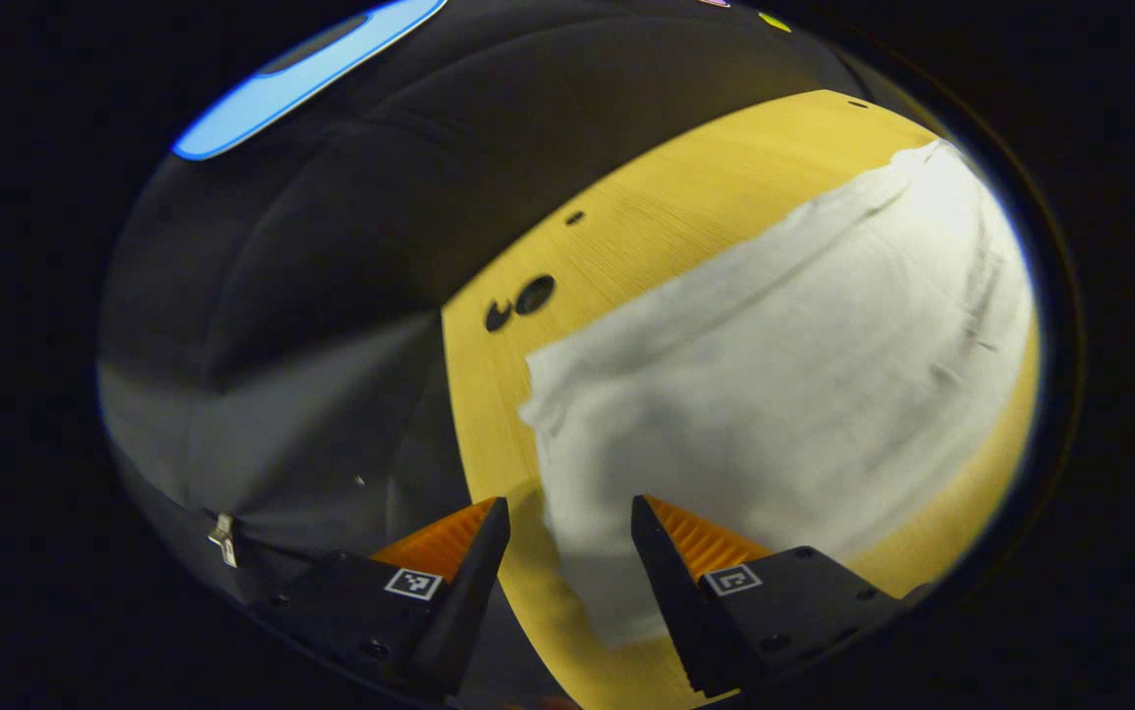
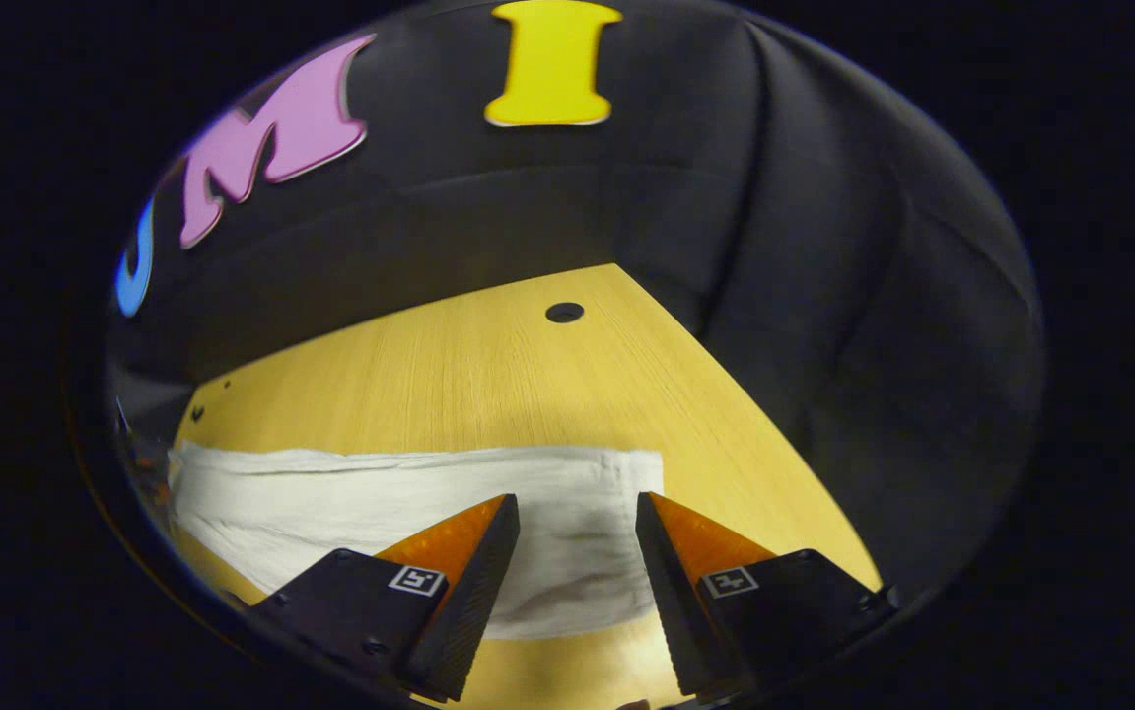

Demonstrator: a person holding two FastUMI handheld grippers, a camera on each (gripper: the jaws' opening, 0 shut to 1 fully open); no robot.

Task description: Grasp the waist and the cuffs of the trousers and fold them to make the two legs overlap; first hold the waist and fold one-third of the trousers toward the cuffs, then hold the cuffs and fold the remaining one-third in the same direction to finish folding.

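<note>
The white trousers (image 1: 774,394) are lying flat along the table (image 2: 488,365), one end nearing its right edge, the other running out of sight. The left gripper (image 1: 567,523) and right gripper (image 2: 577,518) are hovering above, fingers apart.

A yellow wooden table (image 2: 488,365) with small dark holes (image 2: 564,313) stands against the booth's black cloth wall (image 2: 823,247).

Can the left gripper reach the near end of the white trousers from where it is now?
Probably yes. The left gripper is open, the trousers lie flat on the wooden table just ahead, and nothing stands between.
</note>
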